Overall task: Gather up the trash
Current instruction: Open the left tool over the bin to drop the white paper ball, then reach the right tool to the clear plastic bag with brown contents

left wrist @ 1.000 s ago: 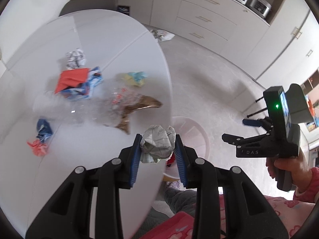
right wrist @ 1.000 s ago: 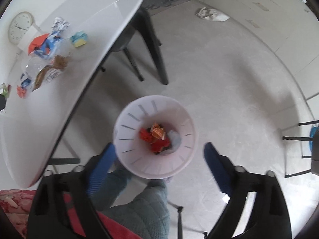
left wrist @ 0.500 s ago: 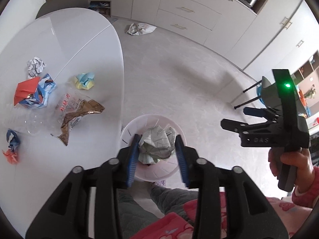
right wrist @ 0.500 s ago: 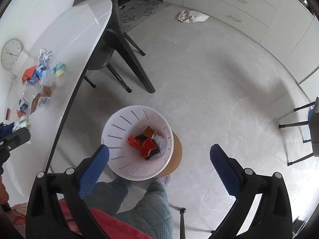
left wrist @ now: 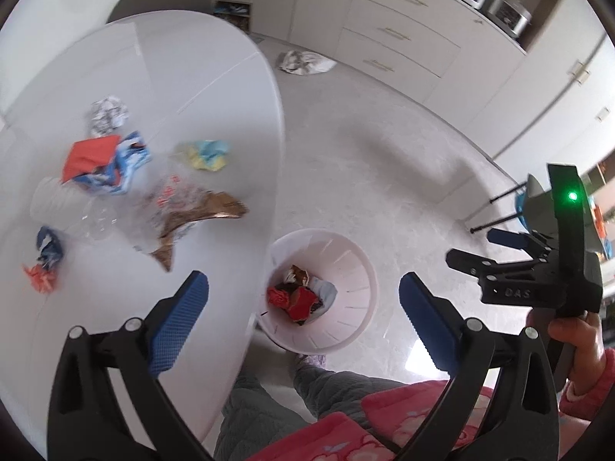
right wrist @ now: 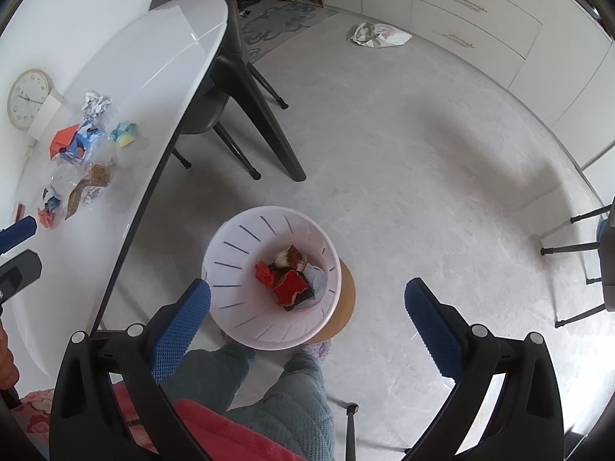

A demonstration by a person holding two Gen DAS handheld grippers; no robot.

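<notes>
Left wrist view: the left gripper (left wrist: 303, 303) is spread wide and holds nothing, poised over the table edge and the bin (left wrist: 357, 269) below. The bin, white with slotted walls, stands on the floor just beside the table (left wrist: 184, 69) and holds a small heap of red, brown and pale scraps. Trash waits on the tabletop — a crumpled white ball (left wrist: 108, 113), a red-and-blue wrapper (left wrist: 103, 165), a yellow-blue wad (left wrist: 208, 155), a brown-and-clear bag (left wrist: 192, 217), a clear plastic cup (left wrist: 73, 207) and a small blue-red scrap (left wrist: 45, 259). The step looks like the gap between a drop and the next pick; the next move calls for swinging back over the table and closing on one piece, the bag being nearest. The right gripper (left wrist: 496, 249) shows at the far right, its spread hard to judge from here. Right wrist view: the right gripper (right wrist: 307, 307) is also wide and empty, looking down at the bin (right wrist: 230, 257) resting on a round wooden stool (right wrist: 344, 307), with the same litter (right wrist: 77, 165) clustered on the table, well apart — mostly light, crushable paper and film, though the clear cup may slip.
</notes>
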